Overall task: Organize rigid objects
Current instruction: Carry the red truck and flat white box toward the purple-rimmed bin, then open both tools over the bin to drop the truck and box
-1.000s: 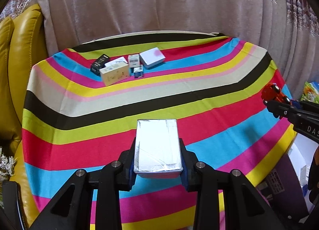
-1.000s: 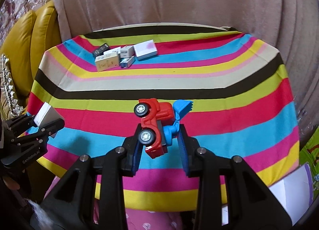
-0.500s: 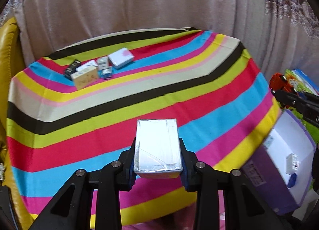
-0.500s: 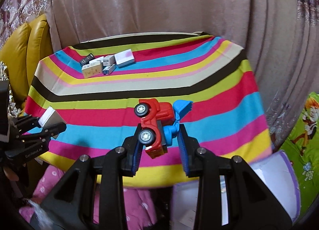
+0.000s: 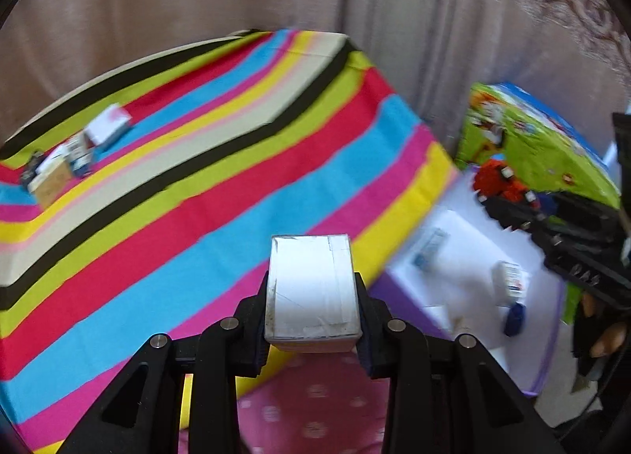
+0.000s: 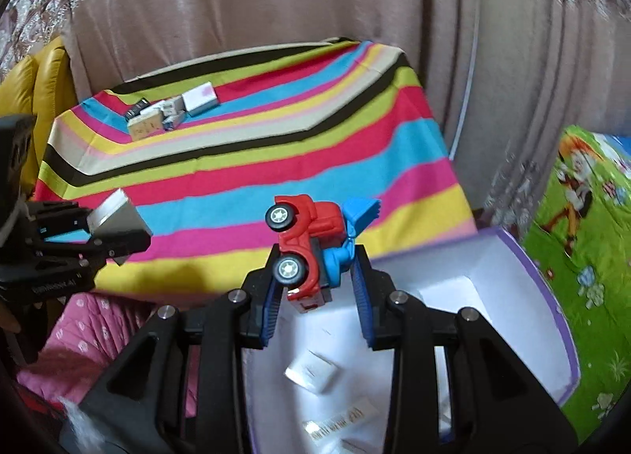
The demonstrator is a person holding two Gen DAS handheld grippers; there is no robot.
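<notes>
Left tool [image 5: 313, 296]: pinched the white box [image 5: 311, 292] above the striped table [image 5: 197, 194] edge.
Right tool [image 6: 315, 276]: gripped the red toy truck [image 6: 305, 245] over the purple-rimmed bin [image 6: 548, 308].
Bin: held small packets.
Table: carried small boxes [image 6: 169, 115] at its far side.

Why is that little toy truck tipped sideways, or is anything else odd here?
The red toy truck lies on its side, wheels facing left, clamped in the right tool above the purple bin. Nothing else stands out.
</notes>
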